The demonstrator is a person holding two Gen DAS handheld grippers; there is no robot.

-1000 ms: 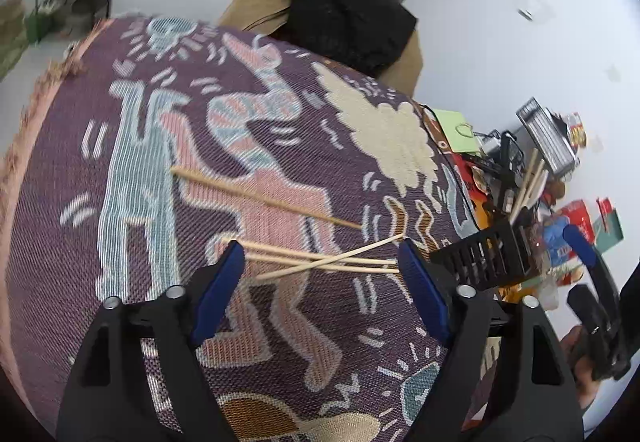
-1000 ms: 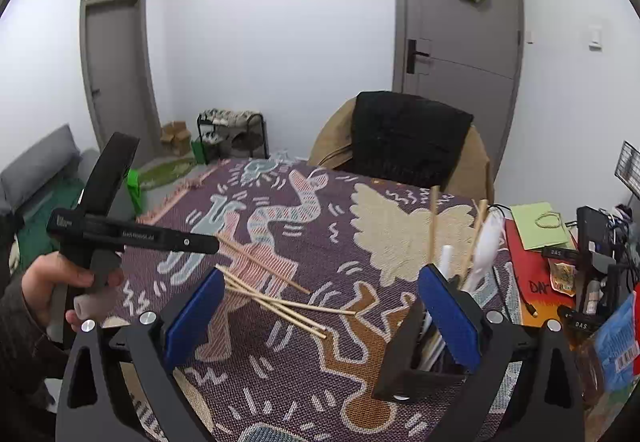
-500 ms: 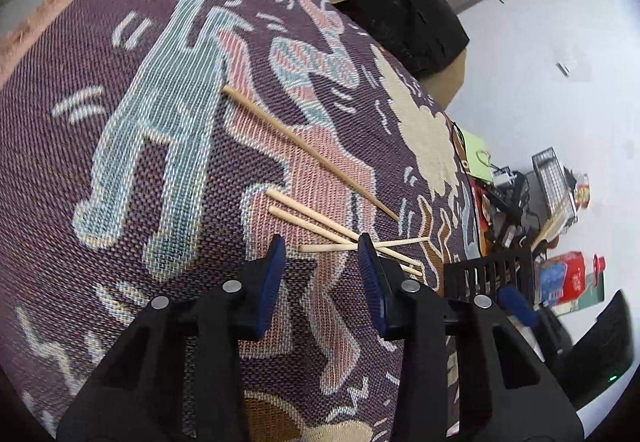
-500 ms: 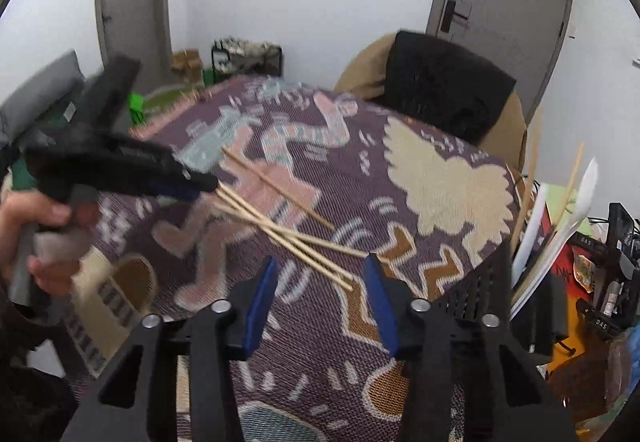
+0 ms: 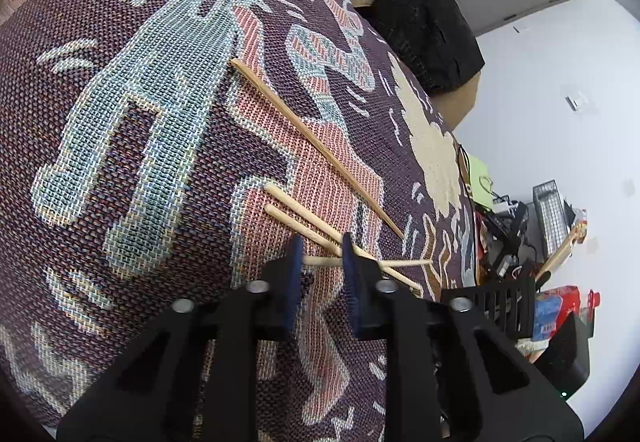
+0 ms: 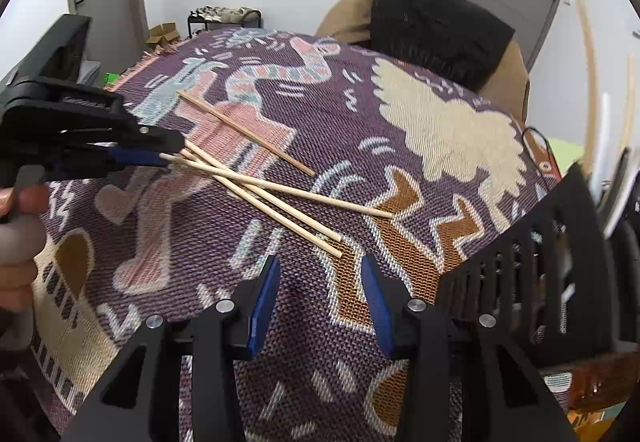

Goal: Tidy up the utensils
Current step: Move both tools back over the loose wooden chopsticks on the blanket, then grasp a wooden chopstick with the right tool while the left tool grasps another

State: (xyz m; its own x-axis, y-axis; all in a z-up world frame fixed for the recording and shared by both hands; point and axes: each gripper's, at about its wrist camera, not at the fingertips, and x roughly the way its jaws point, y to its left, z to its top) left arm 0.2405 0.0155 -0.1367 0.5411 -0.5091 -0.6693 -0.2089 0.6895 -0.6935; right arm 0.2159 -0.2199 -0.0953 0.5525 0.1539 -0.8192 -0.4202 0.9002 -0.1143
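My left gripper [image 5: 320, 254] narrowed around pale chopstick [image 5: 404, 263], contact unclear; right gripper [image 6: 318, 282] half-open, empty, near black holder [image 6: 532, 266].

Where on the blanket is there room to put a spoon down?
There is bare blanket on the cream cloud, between the chopsticks and the black chair. More lies near the fringe. It is crowded where the left claw meets the sticks, and by the black holder.

Left gripper [image 5: 320, 254] low over table, jaws narrowed, partly open. Right gripper [image 6: 318, 282] hovering, jaws half open, nothing between them.
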